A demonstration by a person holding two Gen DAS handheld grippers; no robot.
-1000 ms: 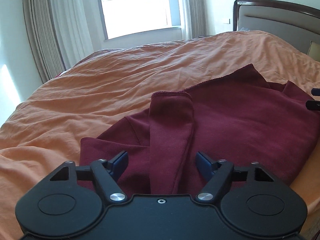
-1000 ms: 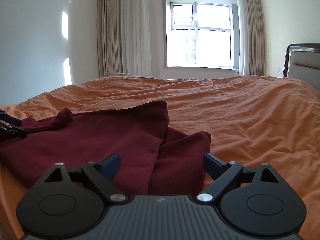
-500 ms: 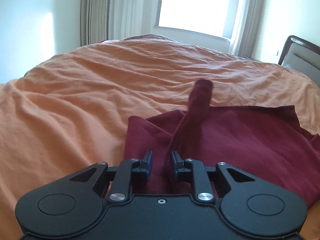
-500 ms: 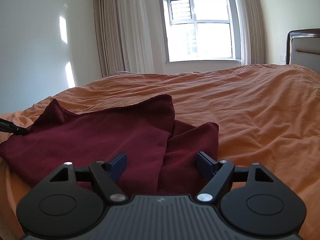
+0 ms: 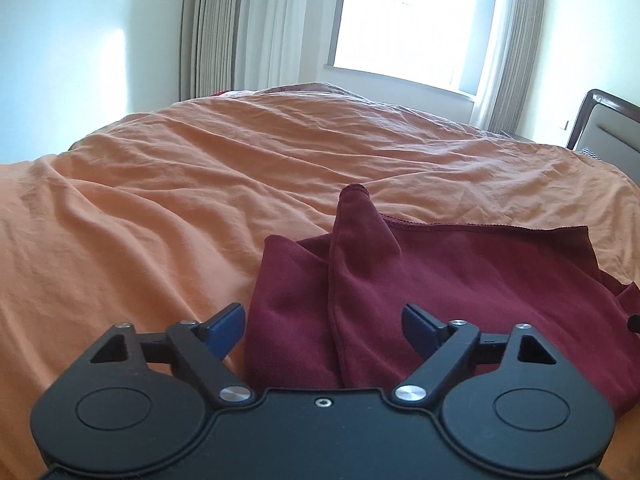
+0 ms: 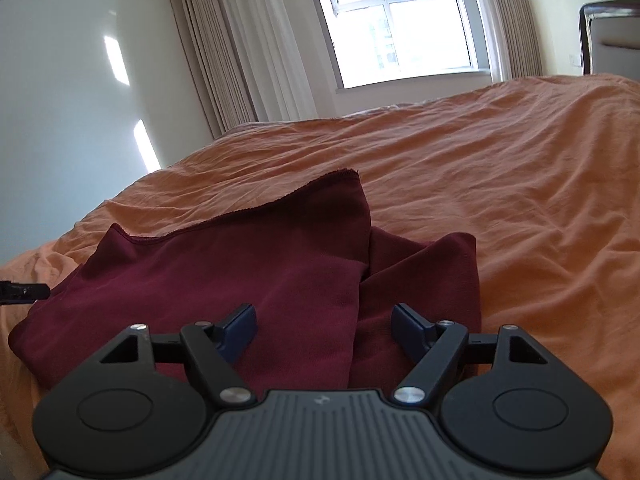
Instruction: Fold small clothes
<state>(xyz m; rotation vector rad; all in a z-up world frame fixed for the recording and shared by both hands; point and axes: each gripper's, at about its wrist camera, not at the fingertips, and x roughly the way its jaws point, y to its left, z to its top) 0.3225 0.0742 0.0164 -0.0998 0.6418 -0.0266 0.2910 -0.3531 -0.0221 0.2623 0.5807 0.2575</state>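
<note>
A dark red garment [image 5: 460, 276] lies crumpled on the orange bedspread [image 5: 200, 184]. A sleeve [image 5: 360, 240] lies folded over its left part. My left gripper [image 5: 324, 326] is open just above the garment's near left edge and holds nothing. In the right wrist view the same garment [image 6: 224, 268] lies with a folded-over flap at its right side [image 6: 432, 280]. My right gripper [image 6: 324, 326] is open over the garment's near right part, empty. The left gripper's tip shows at the far left of that view [image 6: 24, 290].
The bedspread [image 6: 500, 184] stretches wide beyond the garment. A window with curtains [image 6: 404, 28] is behind the bed. A dark headboard [image 5: 608, 120] stands at the right.
My left gripper was shut on the sleeve half a second ago and has now opened, leaving the sleeve lying on the garment. My right gripper stayed open and tilted a little.
</note>
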